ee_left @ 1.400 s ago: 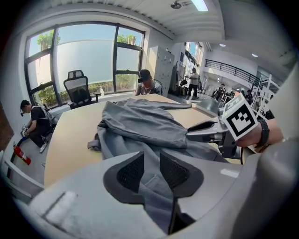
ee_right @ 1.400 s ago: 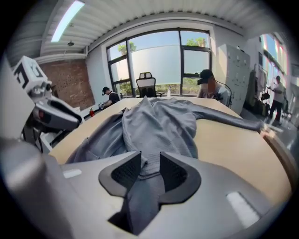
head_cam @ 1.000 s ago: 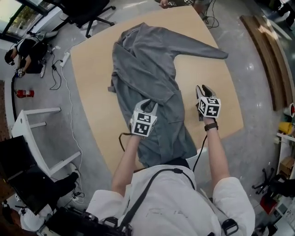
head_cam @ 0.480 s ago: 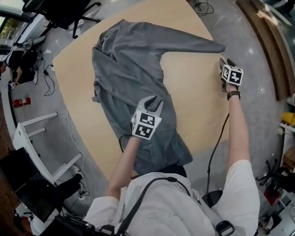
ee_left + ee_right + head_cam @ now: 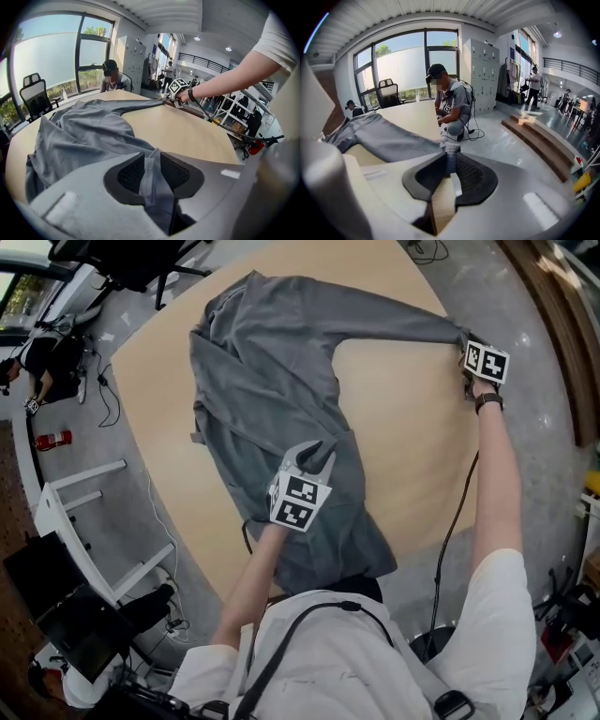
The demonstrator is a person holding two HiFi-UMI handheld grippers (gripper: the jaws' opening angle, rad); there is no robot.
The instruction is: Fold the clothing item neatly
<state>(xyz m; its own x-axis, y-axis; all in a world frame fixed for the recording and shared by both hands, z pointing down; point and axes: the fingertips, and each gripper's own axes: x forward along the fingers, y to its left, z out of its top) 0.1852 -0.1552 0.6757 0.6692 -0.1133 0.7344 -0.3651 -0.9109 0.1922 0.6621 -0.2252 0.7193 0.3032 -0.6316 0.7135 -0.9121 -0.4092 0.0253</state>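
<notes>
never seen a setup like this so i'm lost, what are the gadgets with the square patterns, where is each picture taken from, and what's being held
There is no robot here. A person holds a two-jaw hand tool in each hand, and the patterned cubes are part of those tools. The head view comes from a camera on the person's head, looking down. The other two views ride on the tools and look along their jaws.

On the wooden table lies a grey garment, with one sleeve stretched out sideways. The left gripper is closed on a fold of the garment's body, and fabric shows between its pads. The right gripper is at the end of that sleeve. Its jaws have just been closing, with the cuff between them.
</notes>
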